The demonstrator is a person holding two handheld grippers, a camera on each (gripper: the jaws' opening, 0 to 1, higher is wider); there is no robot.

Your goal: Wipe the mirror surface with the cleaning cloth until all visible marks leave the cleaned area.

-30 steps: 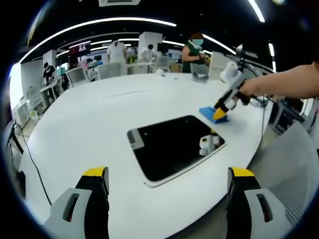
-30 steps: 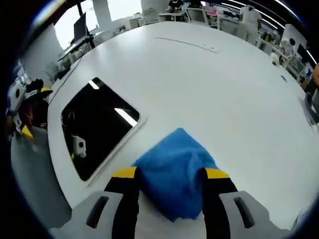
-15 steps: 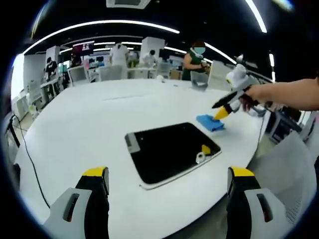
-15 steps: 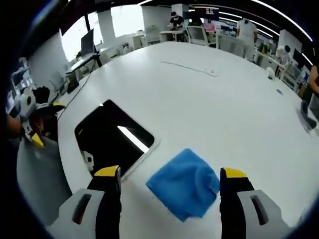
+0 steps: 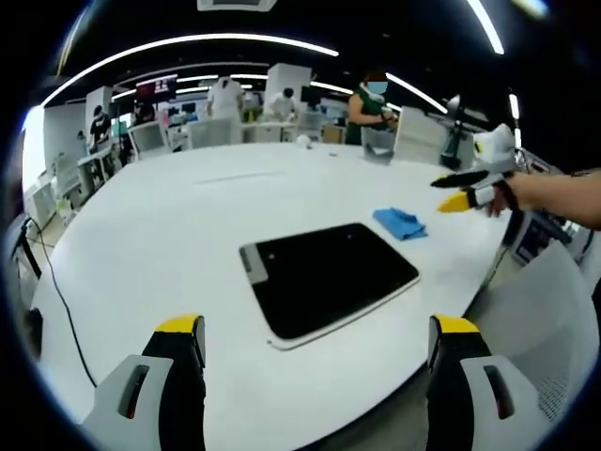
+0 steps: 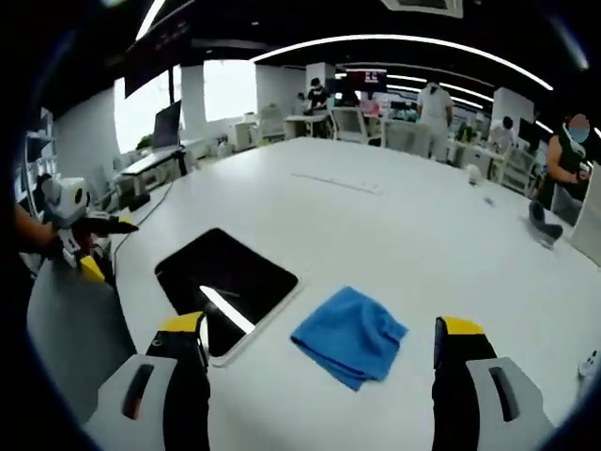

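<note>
Left gripper view shows your left gripper [image 5: 317, 352] with jaws wide and nothing between them, above the near edge of the white surface [image 5: 160, 235]. On it the dark mirror [image 5: 327, 275] lies flat, the blue cleaning cloth [image 6: 350, 334] crumpled just beside it. Your right gripper [image 6: 319, 352] hangs over the cloth, jaws wide, not touching it.

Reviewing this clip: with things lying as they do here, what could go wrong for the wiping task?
1. The blue cloth lies loose on the white table beside the mirror, and the right gripper is open above it; the wipe may end with marks left.
2. The mirror lies near the table edge; a hard wipe might push it off.
3. The left gripper is open, not bracing the mirror.
</note>
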